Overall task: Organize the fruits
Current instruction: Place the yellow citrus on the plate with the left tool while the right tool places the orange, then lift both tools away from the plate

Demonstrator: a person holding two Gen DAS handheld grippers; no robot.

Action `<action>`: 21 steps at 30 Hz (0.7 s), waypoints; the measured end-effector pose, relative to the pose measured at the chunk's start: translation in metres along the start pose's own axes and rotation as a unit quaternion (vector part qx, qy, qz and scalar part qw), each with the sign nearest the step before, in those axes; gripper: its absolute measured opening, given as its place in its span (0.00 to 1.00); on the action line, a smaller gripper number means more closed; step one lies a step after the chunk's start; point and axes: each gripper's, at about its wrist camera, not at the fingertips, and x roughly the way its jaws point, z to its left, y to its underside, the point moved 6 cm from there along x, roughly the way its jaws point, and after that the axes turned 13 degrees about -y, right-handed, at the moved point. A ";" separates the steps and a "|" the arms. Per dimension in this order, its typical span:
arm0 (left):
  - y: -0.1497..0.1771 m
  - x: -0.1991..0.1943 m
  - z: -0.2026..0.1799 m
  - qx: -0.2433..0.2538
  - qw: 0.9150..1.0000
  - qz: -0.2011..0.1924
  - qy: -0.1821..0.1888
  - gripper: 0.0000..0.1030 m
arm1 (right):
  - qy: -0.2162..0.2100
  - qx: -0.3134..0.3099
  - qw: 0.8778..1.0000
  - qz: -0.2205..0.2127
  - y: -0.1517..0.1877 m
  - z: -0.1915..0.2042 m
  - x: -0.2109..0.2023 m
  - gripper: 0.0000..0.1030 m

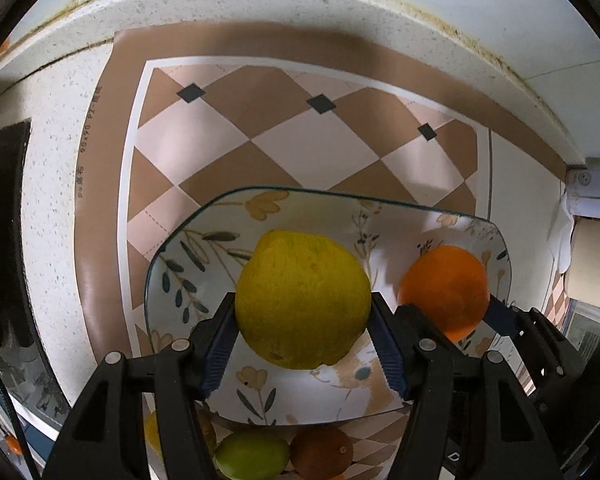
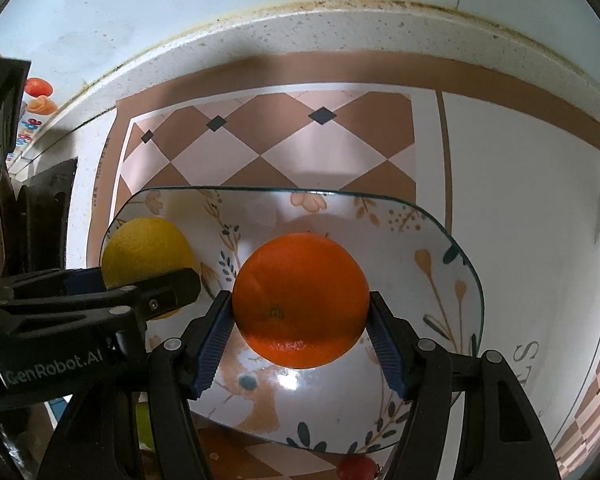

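Left tool [image 1: 303, 320] grasps lemon [image 1: 302, 300], frame centre, over plate [image 1: 188, 248] | right tool [image 2: 300, 320] grasps orange [image 2: 300, 300], centre, over same plate | lime [image 1: 252, 456], kiwi [image 1: 322, 454] at lower edge | checkered mat [image 1: 260, 120] on tabletop [image 1: 52, 200]

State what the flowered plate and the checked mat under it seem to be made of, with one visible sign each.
Plate: likely glazed ceramic, possibly glass; it is glossy, with bright glare spots and a thin dark rim. Checked mat: probably vinyl or oilcloth; a flat printed sheet with a soft sheen and printed lettering along its edge.
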 end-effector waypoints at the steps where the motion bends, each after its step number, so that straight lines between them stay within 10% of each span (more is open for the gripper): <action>1: 0.001 0.002 -0.001 -0.001 1.000 0.001 -0.002 0.59 | -0.004 0.005 1.000 0.003 0.001 -0.001 -0.001 0.69; 4: -0.004 0.002 -0.002 -0.005 1.000 -0.001 -0.002 0.59 | -0.012 0.015 1.000 -0.001 0.005 -0.001 -0.007 0.94; 9: -0.003 -0.010 0.002 -0.007 1.000 -0.028 -0.013 0.80 | 0.037 0.010 0.999 -0.012 0.016 0.000 -0.022 0.94; 21: 0.054 -0.070 0.022 -0.002 0.985 -0.153 -0.082 0.80 | 0.077 0.016 0.993 -0.083 0.074 0.012 -0.088 0.94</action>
